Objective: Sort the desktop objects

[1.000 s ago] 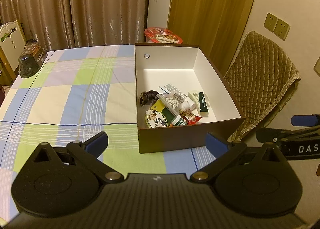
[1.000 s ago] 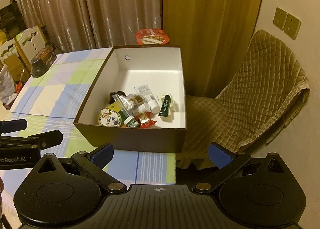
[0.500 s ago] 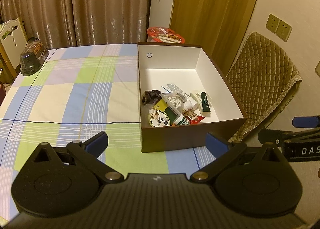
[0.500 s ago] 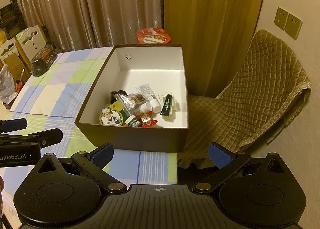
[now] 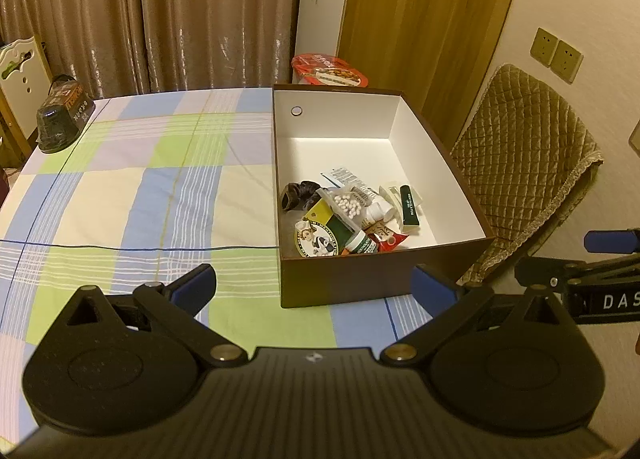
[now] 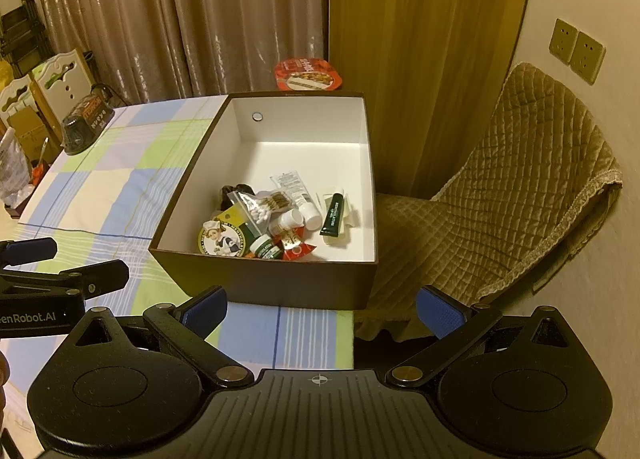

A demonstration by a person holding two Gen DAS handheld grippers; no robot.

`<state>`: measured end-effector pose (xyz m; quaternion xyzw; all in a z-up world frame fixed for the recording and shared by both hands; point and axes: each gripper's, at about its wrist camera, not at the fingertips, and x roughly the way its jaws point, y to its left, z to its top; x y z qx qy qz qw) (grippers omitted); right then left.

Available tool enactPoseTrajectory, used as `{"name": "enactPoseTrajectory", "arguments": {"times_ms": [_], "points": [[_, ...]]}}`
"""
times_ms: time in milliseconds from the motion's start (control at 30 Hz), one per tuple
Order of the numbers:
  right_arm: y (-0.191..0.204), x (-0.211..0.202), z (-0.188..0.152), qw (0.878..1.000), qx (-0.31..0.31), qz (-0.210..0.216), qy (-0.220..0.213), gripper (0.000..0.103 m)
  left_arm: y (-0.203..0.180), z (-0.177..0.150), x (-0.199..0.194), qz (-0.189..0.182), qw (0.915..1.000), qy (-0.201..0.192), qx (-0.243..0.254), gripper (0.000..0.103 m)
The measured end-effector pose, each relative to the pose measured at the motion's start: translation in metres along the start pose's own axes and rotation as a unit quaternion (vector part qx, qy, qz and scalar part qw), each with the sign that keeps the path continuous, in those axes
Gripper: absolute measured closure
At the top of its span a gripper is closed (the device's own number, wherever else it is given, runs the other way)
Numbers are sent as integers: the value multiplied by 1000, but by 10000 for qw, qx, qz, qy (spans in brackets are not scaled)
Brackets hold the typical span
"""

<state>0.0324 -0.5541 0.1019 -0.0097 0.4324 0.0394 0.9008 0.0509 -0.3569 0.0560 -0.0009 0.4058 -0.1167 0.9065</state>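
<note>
A brown box with a white inside (image 5: 436, 139) (image 6: 370, 163) stands at the right end of the checked tablecloth. In it lie several small items: a round tin (image 5: 318, 243) (image 6: 220, 243), a bag of cotton swabs (image 5: 348, 206) (image 6: 262, 207), a white tube (image 6: 294, 187), a dark green tube (image 5: 409, 209) (image 6: 333, 215), small bottles and a dark lump (image 5: 298, 195). My left gripper (image 5: 314, 286) is open and empty, in front of the box's near wall. My right gripper (image 6: 322, 311) is open and empty, near the box's near right corner.
A dark package (image 5: 64, 119) (image 6: 84, 123) sits at the table's far left corner. A red-lidded noodle bowl (image 5: 330, 69) (image 6: 308, 74) stands behind the box. A quilted chair (image 5: 524, 155) (image 6: 500, 195) stands right of the table. Curtains hang behind.
Both grippers have drawn back slightly from the box, which looks a little farther and more centred. Both stay open and empty.
</note>
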Motion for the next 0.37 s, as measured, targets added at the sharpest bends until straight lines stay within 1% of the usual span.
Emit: {"name": "enactPoseTrajectory", "arguments": {"times_ms": [267,367], "points": [[-1,0,0,10000,22,0,4,0,-2,0,2,-25,10000,26,41,1],[-1,1,0,10000,33,3,11,0,-3,-1,1,-24,10000,-32,53,1]]}}
